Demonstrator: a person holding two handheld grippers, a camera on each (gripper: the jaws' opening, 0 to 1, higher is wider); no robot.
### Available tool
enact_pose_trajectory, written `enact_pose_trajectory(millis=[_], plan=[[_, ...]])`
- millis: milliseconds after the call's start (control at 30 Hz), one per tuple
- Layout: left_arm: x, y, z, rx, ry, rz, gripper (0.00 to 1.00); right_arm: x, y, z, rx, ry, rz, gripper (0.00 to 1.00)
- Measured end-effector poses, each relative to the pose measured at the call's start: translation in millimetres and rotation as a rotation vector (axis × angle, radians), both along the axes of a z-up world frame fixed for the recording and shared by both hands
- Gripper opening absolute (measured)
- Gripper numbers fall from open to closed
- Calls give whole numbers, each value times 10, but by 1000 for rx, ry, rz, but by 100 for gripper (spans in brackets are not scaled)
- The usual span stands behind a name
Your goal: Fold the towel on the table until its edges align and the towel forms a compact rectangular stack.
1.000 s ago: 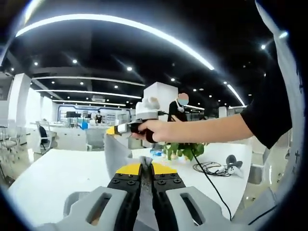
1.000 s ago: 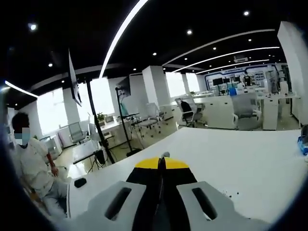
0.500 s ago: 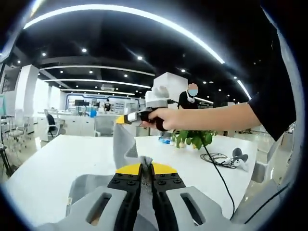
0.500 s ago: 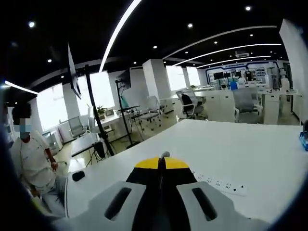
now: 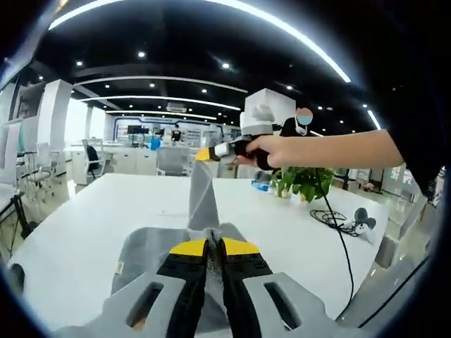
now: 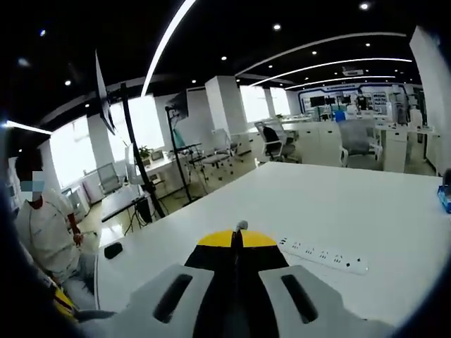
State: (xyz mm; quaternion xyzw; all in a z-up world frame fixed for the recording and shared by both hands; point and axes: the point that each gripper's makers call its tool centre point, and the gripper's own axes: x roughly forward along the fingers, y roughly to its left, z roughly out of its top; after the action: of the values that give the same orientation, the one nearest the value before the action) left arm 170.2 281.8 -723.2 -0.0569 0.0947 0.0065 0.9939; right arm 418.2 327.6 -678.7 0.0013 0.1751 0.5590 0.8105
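Note:
A grey towel (image 5: 144,255) lies partly spread on the white table (image 5: 77,232). A narrow strip of it rises to my right gripper (image 5: 204,154), which a hand holds above the table, shut on the towel's upper corner. In the left gripper view my left gripper (image 5: 206,246) is shut on a fold of the towel near its front. In the right gripper view my right gripper (image 6: 236,239) has its yellow-tipped jaws together, and a small bit of grey towel (image 6: 242,226) pokes out at the tips.
A potted plant (image 5: 304,183), a black cable (image 5: 337,220) and a small controller (image 5: 363,223) sit on the table's right part. A white power strip (image 6: 325,257) lies ahead of the right gripper. A person (image 6: 44,236) sits by the table's far left, near a tripod stand (image 6: 135,158).
Both cameras have tipped down toward the table. More of the towel now shows lying flat in the left gripper view. The power strip has come into the right gripper view. Both grips are unchanged.

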Motion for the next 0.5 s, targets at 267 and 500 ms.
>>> enact_pose_trajectory(millis=[267,500], plan=[[-117,276,-204,-53,47,54,7,-54,171,-102,-20,18,-10,0],[-211,465,-399,-68,94,84,7,-91,375,-287,-59,37,-25,0]])
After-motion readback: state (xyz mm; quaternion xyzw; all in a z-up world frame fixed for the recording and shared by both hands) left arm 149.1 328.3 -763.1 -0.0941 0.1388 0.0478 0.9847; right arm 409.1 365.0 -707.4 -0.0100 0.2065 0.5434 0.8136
